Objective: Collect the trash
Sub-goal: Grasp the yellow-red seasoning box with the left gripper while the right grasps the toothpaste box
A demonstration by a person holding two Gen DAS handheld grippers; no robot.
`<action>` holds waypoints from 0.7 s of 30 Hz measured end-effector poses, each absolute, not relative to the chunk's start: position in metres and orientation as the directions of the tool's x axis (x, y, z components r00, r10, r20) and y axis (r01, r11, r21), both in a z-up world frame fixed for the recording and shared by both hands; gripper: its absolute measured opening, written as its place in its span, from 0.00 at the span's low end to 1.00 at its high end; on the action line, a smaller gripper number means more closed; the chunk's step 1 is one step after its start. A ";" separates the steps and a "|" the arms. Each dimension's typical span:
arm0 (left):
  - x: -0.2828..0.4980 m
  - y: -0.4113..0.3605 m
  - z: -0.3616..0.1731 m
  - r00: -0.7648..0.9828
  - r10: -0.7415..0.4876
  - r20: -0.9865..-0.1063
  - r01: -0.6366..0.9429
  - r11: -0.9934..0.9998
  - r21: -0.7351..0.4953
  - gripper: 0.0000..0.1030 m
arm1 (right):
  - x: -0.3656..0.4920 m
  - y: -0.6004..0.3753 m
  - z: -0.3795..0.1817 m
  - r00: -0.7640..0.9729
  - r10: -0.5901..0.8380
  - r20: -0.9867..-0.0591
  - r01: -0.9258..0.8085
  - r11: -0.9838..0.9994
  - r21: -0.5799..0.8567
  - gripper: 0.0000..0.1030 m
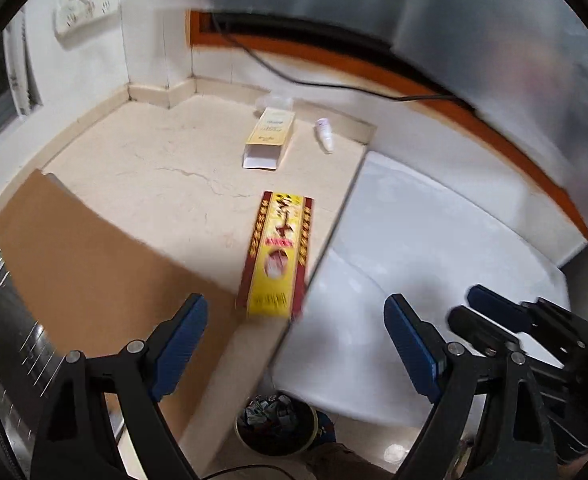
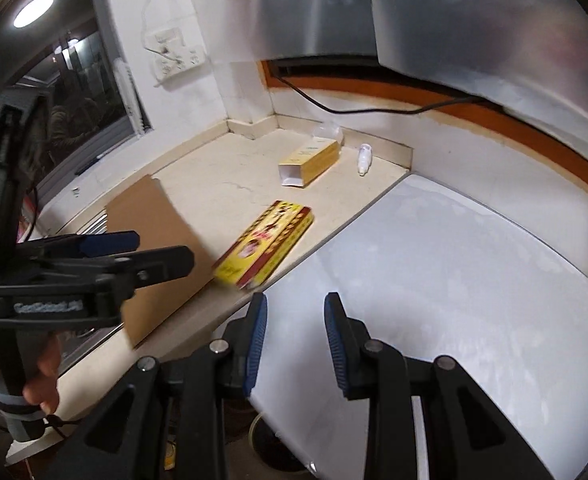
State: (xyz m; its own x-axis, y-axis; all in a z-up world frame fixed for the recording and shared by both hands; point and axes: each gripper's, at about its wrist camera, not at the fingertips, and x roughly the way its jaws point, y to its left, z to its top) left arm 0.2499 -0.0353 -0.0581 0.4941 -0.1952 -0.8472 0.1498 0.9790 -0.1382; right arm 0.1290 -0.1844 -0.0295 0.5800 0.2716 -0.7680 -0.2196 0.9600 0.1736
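A long red-and-yellow box (image 1: 280, 254) lies at the counter's front edge; it also shows in the right wrist view (image 2: 264, 244). An open yellow carton (image 1: 269, 136) (image 2: 310, 162) and a small white bottle (image 1: 325, 134) (image 2: 365, 159) lie farther back, with a clear plastic piece (image 1: 274, 102) behind the carton. A trash bin (image 1: 277, 424) with wrappers stands on the floor below. My left gripper (image 1: 294, 344) is open and empty, just short of the red-and-yellow box. My right gripper (image 2: 295, 344) is open and empty over the white appliance top (image 2: 454, 280).
A brown cardboard sheet (image 1: 94, 264) (image 2: 162, 248) lies on the counter's left, partly over a steel sink (image 1: 10, 320). A black cable (image 1: 314, 80) runs along the back wall. A window (image 2: 82, 80) and a socket board (image 2: 174, 56) are at the left.
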 end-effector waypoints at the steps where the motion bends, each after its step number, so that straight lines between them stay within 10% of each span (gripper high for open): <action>1: 0.263 -0.037 -0.067 0.481 -0.187 -0.857 0.139 0.981 -0.136 0.86 | 0.142 -0.189 -0.034 0.574 0.275 -0.771 -0.218 0.959 0.179 0.29; 14: 0.349 -0.057 -0.146 0.344 -0.086 -0.935 0.067 0.995 -0.067 0.85 | 0.248 -0.221 -0.081 0.514 0.307 -0.801 -0.215 0.950 0.226 0.29; 18: 0.353 -0.062 -0.156 0.328 -0.066 -0.942 0.072 0.996 -0.045 0.59 | 0.270 -0.226 -0.090 0.510 0.305 -0.804 -0.211 0.951 0.227 0.29; 21: 0.354 -0.062 -0.154 0.341 -0.072 -0.937 0.073 0.996 -0.050 0.58 | 0.286 -0.227 -0.094 0.511 0.307 -0.803 -0.211 0.950 0.229 0.29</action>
